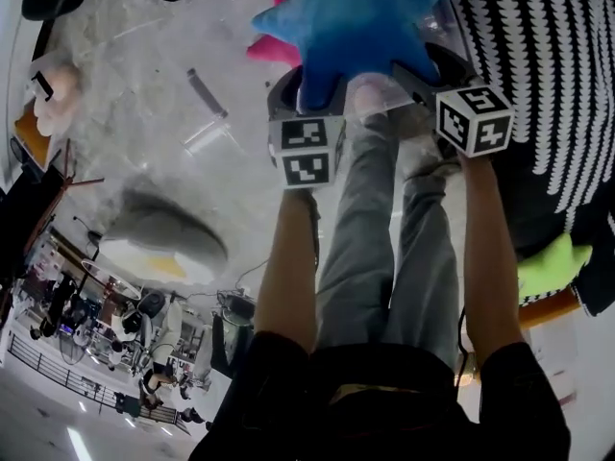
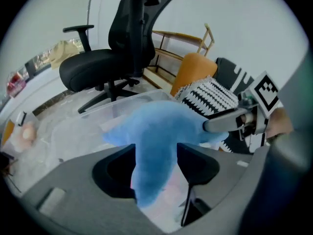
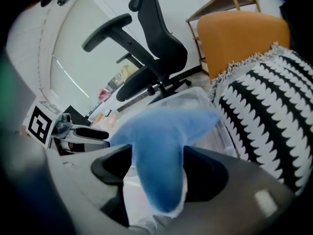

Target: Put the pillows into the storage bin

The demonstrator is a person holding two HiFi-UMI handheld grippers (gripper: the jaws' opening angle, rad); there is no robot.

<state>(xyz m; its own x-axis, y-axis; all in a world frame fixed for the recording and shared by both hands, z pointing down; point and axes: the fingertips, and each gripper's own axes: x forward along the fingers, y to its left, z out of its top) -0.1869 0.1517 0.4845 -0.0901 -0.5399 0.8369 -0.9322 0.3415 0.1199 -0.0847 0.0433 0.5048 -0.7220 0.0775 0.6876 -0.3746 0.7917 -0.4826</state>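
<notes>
We hold the blue star pillow (image 1: 351,17) over the open top of the clear storage bin (image 2: 122,105), toward its near rim. The left gripper (image 2: 155,158) is clamped on one arm and the right gripper (image 3: 157,165) on another (each arm fills its gap). A pink pillow (image 1: 269,48) peeks out beneath.
</notes>
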